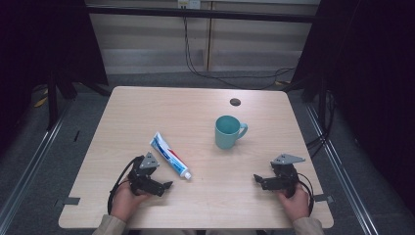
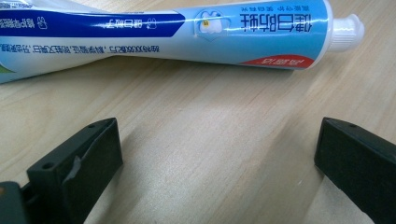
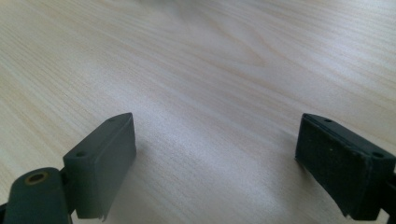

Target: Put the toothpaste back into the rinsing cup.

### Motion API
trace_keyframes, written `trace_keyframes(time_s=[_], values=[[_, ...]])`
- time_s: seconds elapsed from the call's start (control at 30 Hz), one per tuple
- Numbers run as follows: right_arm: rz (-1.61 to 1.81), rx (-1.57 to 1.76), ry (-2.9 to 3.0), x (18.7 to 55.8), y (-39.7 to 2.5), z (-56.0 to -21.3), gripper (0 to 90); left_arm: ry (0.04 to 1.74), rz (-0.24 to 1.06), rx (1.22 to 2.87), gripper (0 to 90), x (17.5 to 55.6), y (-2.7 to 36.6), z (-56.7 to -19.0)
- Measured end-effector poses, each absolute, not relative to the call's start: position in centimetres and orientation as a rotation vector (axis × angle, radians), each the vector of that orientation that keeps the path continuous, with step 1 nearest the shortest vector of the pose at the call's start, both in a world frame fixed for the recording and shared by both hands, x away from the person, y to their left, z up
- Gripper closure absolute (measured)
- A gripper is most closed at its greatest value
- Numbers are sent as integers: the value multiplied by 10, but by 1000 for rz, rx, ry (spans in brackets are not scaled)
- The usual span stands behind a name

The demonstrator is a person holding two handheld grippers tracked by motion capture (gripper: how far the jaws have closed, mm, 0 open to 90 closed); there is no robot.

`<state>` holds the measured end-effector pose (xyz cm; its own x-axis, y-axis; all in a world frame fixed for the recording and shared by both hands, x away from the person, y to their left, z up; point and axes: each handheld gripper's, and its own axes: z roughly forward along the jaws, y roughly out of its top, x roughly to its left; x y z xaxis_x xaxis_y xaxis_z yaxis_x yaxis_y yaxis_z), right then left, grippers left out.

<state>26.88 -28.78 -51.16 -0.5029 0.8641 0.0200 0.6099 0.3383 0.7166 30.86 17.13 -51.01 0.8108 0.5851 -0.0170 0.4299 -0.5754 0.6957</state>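
A blue and white toothpaste tube (image 1: 169, 155) lies flat on the wooden table (image 1: 147, 112), its white cap toward the near right. My left gripper (image 1: 168, 186) rests just near-left of the tube, open, with nothing between its jaws. In the left gripper view the tube (image 2: 187, 30) runs across the top, a little beyond the left gripper (image 2: 217, 149) and apart from it. A teal mug (image 1: 227, 132) stands upright right of centre, handle to the right. My right gripper (image 1: 257, 179) rests at the near right, open over bare wood, as the right gripper view shows between the right gripper's (image 3: 215, 154) jaws.
A small dark round hole (image 1: 235, 102) sits in the tabletop near its far edge. Black cables (image 1: 215, 76) trail on the floor behind the table, and metal rails run along both sides. A person's hands hold both grippers at the near edge.
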Motion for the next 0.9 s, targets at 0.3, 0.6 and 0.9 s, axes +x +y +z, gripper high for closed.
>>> trace_keyframes(time_s=[0.3, 0.6, 0.9], values=[[963, 1303, 2243, 269, -288, -512, 115, 801, 256, 2283, 59, 309, 174, -504], [963, 1301, 2244, 269, -288, -512, 116, 970, 98, 2346, 165, 330, 175, -485], [964, 1303, 2243, 269, -288, -512, 115, 1111, 25, 2267, 178, 350, 172, -466]])
